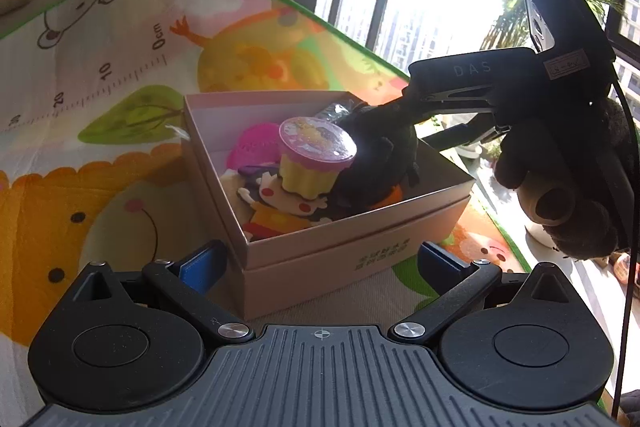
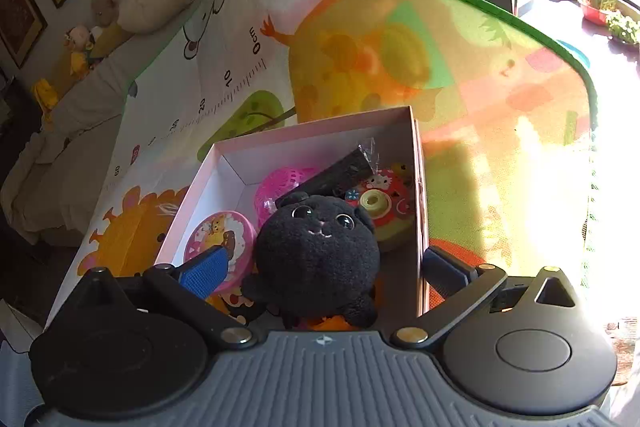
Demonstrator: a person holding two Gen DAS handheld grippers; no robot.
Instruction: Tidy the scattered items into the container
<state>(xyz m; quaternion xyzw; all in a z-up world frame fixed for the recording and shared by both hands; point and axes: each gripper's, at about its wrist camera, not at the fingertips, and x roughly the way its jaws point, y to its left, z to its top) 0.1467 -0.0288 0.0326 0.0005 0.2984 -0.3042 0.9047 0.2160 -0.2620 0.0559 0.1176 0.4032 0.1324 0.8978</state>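
A pale pink cardboard box [image 1: 320,247] [image 2: 312,131] sits on the play mat. Inside lie a black plush cat [image 2: 316,251] [image 1: 376,155], a yellow pudding cup with a pink lid [image 1: 316,155] [image 2: 220,239], a pink mesh ball [image 1: 252,147] [image 2: 280,183], a felt doll [image 1: 280,203], a black packet [image 2: 344,171] and a round red toy [image 2: 384,207]. My right gripper [image 2: 324,271] [image 1: 412,119] hangs over the box, open wide. The plush rests between its fingers, clear of both pads. My left gripper [image 1: 318,263] is open, its fingers either side of the box's near corner.
The colourful play mat [image 1: 100,167] [image 2: 480,107], printed with a ruler and edged in green, spreads all round the box. A gloved hand [image 1: 560,187] holds the right gripper. Cushions and soft toys [image 2: 132,7] line the far left wall. Bright windows and potted plants [image 2: 600,11] stand on the right.
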